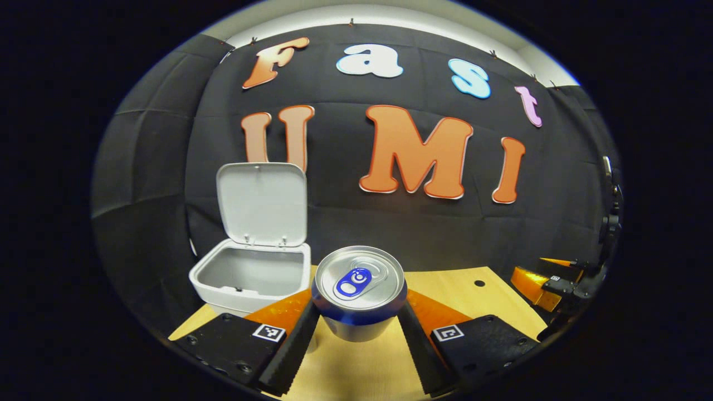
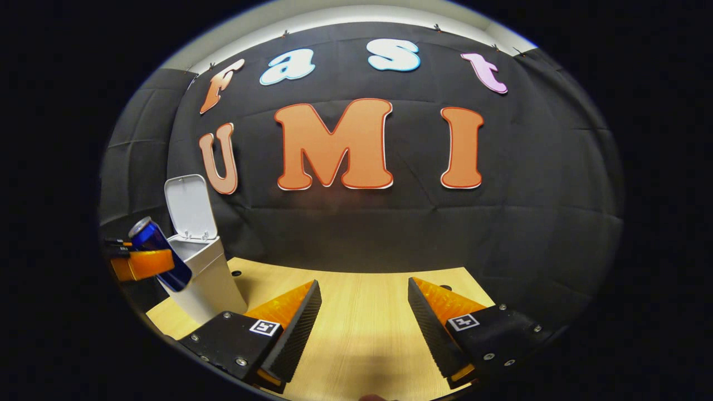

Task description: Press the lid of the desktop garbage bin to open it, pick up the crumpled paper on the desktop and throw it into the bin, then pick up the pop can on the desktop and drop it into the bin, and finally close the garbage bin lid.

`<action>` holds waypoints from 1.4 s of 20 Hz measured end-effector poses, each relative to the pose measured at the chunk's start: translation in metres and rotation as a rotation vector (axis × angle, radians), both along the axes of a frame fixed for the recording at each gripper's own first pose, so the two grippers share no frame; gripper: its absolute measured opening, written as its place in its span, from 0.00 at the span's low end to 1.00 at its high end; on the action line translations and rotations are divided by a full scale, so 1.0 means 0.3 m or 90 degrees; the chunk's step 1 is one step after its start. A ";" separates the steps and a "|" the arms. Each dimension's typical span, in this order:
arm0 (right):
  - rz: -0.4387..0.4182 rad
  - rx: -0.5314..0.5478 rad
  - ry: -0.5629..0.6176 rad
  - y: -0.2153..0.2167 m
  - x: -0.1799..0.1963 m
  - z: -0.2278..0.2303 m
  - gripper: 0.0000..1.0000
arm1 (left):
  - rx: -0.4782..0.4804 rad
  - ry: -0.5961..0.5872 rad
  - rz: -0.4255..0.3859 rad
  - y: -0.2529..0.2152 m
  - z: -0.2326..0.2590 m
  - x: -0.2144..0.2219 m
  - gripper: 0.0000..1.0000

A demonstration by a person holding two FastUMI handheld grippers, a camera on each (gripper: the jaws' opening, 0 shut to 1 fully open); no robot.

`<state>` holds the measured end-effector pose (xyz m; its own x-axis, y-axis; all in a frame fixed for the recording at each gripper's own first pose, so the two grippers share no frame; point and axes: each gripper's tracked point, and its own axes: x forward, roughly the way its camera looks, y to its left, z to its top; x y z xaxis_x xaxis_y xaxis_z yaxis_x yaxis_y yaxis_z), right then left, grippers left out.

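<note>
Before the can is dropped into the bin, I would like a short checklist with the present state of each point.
1. Bin lid open: ok.
2. Left claw shut on the pop can: ok.
3. Can lifted off the table: ok, right gripper view.
4. Can over the garbage bin mouth: not ok, still beside it.
5. Crumpled paper already inside: cannot tell.
6. Right claw open, away from the bin: ok.

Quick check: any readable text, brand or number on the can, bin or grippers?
Silver-topped blue aluminium pop can in the left gripper: no readable text.
White plastic desktop bin, lid open: none.
Square black-and-white markers on the left gripper and right gripper: patterns, no words.
</note>
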<state>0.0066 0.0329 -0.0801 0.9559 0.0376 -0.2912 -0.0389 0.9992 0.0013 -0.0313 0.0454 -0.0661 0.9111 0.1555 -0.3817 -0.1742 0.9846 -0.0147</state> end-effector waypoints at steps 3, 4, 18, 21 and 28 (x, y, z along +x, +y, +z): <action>0.011 -0.001 -0.003 0.041 0.019 0.001 0.93 | 0.020 -0.011 0.044 0.119 0.049 -0.003 0.80; 0.014 0.000 -0.003 0.053 0.024 0.000 0.93 | 0.027 -0.016 0.054 0.155 0.058 0.002 0.80; 0.005 -0.022 0.012 0.102 0.040 -0.015 0.93 | 0.078 -0.031 0.093 0.500 -0.035 0.243 0.80; -0.004 -0.026 0.015 0.088 0.033 -0.023 0.93 | 0.074 -0.023 0.094 0.530 -0.098 0.282 0.81; -0.021 -0.029 0.020 0.056 0.017 -0.030 0.93 | 0.063 0.017 0.111 0.577 -0.234 0.326 0.83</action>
<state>0.0118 0.0498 -0.0890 0.9465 -0.0074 -0.3225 -0.0069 0.9990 -0.0432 0.0664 0.2185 -0.1364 0.8572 0.3472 -0.3803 -0.3406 0.9362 0.0871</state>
